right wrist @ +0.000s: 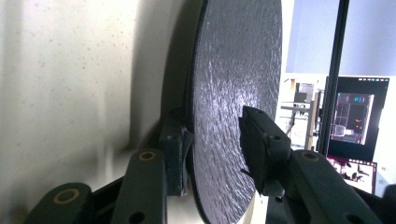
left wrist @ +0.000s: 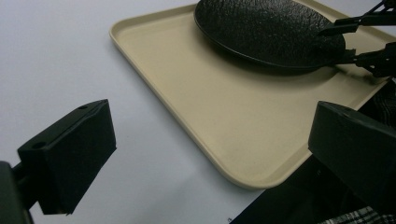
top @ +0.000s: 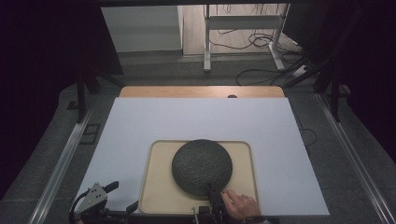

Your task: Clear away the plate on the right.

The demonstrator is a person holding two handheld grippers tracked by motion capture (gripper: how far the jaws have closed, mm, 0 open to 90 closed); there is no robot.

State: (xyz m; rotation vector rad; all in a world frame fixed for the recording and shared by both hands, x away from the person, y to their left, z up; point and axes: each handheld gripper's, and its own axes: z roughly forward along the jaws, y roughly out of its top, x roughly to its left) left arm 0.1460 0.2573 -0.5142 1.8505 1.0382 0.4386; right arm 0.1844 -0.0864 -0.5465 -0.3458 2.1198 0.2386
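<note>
A dark, rough-textured round plate [top: 201,165] [left wrist: 266,28] [right wrist: 233,70] lies on a beige tray [top: 159,186] [left wrist: 196,107] [right wrist: 70,93]. My right gripper [top: 214,190] [left wrist: 338,43] [right wrist: 215,144] is at the plate's near rim, one jaw under it and one over it. The upper pad stands a little off the plate's surface, so the gripper is open around the rim. Left of the tray's near corner, my left gripper [top: 122,196] [left wrist: 210,154] rests low over the white sheet, jaws wide open with nothing between them.
The tray sits on a white sheet [top: 196,116] that covers a wooden table [top: 201,92]. A hand [top: 240,205] holds the right gripper at the table's near edge. Beyond the table are dark floor, metal desk legs [top: 207,42] and cables.
</note>
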